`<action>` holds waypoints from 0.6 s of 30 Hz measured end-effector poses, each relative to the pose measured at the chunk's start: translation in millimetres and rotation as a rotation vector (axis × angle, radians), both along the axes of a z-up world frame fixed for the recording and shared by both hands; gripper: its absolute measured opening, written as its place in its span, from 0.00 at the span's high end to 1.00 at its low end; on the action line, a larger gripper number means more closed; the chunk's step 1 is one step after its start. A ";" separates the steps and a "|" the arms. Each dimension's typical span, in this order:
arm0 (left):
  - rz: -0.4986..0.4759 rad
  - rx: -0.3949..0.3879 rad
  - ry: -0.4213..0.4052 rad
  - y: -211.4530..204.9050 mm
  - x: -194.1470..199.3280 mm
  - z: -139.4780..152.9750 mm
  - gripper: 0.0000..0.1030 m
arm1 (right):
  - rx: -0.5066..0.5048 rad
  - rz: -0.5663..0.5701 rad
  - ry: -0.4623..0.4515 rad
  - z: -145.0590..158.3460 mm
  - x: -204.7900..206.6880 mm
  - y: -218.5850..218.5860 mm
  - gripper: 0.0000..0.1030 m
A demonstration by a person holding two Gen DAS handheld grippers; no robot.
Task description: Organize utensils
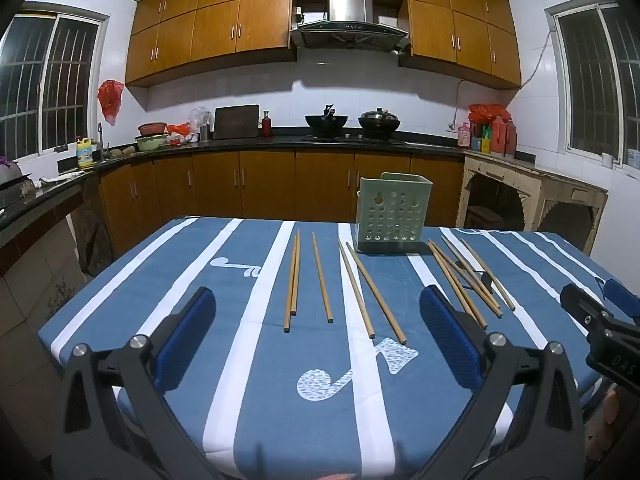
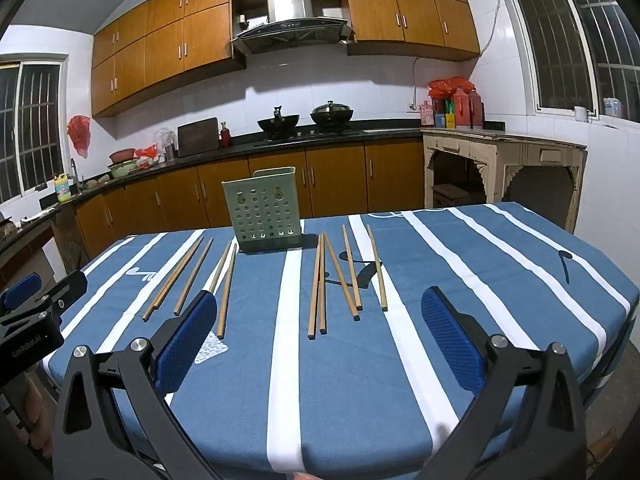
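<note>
Several wooden chopsticks lie loose on the blue striped tablecloth [image 1: 224,360]. One group [image 1: 294,280] lies left of a pale green perforated utensil holder [image 1: 394,213], another group [image 1: 464,280] lies to its right. The holder [image 2: 264,210] stands upright at the table's far side and looks empty. In the right wrist view the groups lie at left [image 2: 188,276] and right [image 2: 340,276]. My left gripper [image 1: 318,322] is open and empty above the near table. My right gripper [image 2: 316,324] is open and empty, also short of the chopsticks.
The right gripper's body shows at the right edge of the left wrist view [image 1: 600,328]; the left gripper's body shows at the left edge of the right wrist view [image 2: 32,316]. Kitchen counters [image 1: 280,142] with woks and a beige side table [image 2: 504,156] stand behind the table.
</note>
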State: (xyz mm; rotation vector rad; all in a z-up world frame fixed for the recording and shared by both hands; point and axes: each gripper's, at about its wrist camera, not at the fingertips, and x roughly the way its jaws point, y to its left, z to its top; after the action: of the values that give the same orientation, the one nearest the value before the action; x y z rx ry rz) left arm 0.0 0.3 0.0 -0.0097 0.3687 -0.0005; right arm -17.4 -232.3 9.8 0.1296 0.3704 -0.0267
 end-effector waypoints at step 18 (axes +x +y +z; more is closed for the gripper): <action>0.000 0.003 0.002 -0.1 0.1 0.0 0.04 | -0.001 0.000 0.000 0.3 1.3 -0.8 0.02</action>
State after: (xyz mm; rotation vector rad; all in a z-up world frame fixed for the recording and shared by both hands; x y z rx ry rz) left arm 0.1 0.1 0.0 -0.0066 0.3702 0.0005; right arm -16.1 -233.1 10.2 0.1289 0.3700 -0.0268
